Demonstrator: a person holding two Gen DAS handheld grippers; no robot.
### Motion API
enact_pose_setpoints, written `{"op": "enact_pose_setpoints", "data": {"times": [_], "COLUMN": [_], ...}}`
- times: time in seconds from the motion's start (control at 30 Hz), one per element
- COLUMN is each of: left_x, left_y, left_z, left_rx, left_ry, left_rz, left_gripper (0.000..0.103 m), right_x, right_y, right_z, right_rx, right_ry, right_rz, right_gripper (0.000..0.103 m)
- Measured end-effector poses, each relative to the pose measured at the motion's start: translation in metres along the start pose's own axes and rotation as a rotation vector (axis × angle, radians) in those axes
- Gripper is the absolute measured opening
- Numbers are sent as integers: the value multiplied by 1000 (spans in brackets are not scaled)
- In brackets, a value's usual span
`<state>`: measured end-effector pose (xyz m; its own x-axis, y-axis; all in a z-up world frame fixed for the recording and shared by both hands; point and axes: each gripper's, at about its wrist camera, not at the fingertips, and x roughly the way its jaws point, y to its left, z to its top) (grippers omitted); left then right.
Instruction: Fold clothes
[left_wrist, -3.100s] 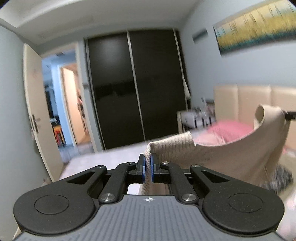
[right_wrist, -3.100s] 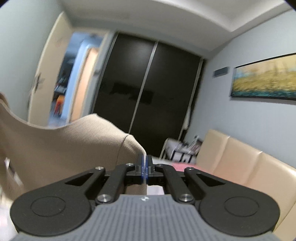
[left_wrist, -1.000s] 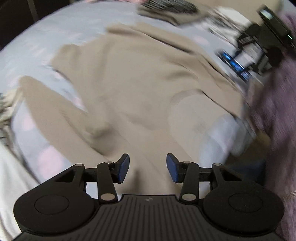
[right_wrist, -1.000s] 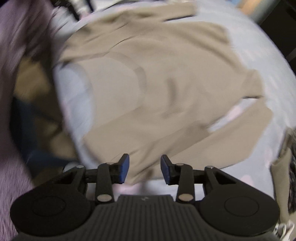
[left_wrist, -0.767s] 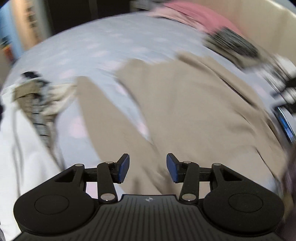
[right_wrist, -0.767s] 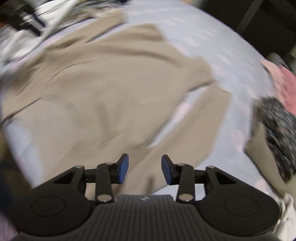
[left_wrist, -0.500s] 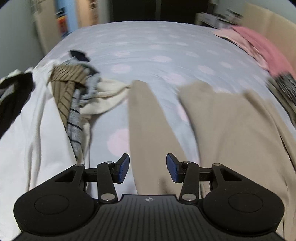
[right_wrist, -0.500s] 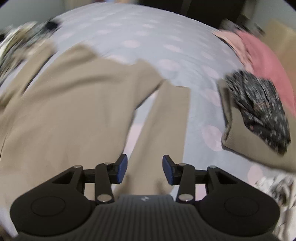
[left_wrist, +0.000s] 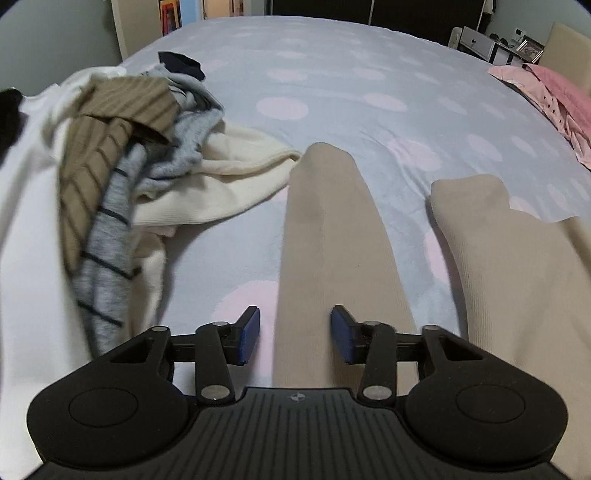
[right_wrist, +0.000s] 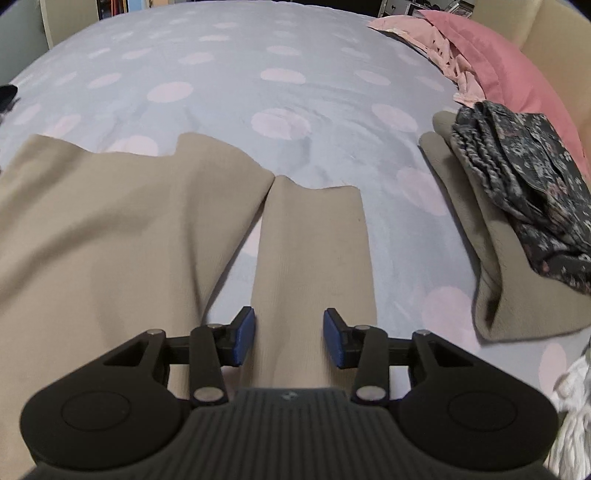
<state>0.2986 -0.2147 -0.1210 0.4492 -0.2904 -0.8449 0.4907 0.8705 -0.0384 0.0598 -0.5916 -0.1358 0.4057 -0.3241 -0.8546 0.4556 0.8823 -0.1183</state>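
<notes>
A beige long-sleeved sweater lies spread flat on the bed. Its body fills the right of the left wrist view. One sleeve runs straight ahead of my left gripper, which is open with its blue pads on either side of the sleeve. The other sleeve stretches ahead of my right gripper, also open and straddling it. Neither gripper holds any cloth.
A heap of unfolded clothes lies at the left: brown striped, grey striped, cream, white. A dark floral garment rests on a folded beige piece at the right. Pink pillows sit at the headboard. The dotted blue bedsheet stretches beyond.
The sweater was held up in both shut grippers, then laid flat on the bed and let go. Both grippers have since swung round to face along the sleeves.
</notes>
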Motion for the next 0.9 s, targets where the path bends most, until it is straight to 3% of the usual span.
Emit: {"op": "enact_pose_setpoints", "data": {"times": [0.03,0.13,0.17,0.2,0.3,0.57,0.73,0.9], "left_x": [2,-3,-5,-6,-13,-80,-116,-133], "left_y": [0,0,0,0,1,18,39,62], "left_z": [0,0,0,0,1,2,-4,-13], "left_rx": [-1,3,4,5,6,-41,-73,-94], "left_ry": [0,-15,-21,-26,-46,-180,-243,-243], "left_rz": [-1,-2,-2,-2,-2,29,93,181], "left_gripper": [26,6,2,1,0,0,0,0], "right_x": [5,15,12,9,-9,-68,-101,-117], "right_y": [1,-1,-3,-5,-17,-79,-132,-186], "right_z": [1,-1,-2,-2,-1,-23,-54,-89], "right_rx": [-3,5,16,26,45,206,316,423], "right_ry": [5,21,18,13,-16,-97,-117,-96], "right_rz": [-2,-5,-4,-5,-30,-104,-183,-287], "right_gripper": [40,14,5,2,2,2,2,2]}}
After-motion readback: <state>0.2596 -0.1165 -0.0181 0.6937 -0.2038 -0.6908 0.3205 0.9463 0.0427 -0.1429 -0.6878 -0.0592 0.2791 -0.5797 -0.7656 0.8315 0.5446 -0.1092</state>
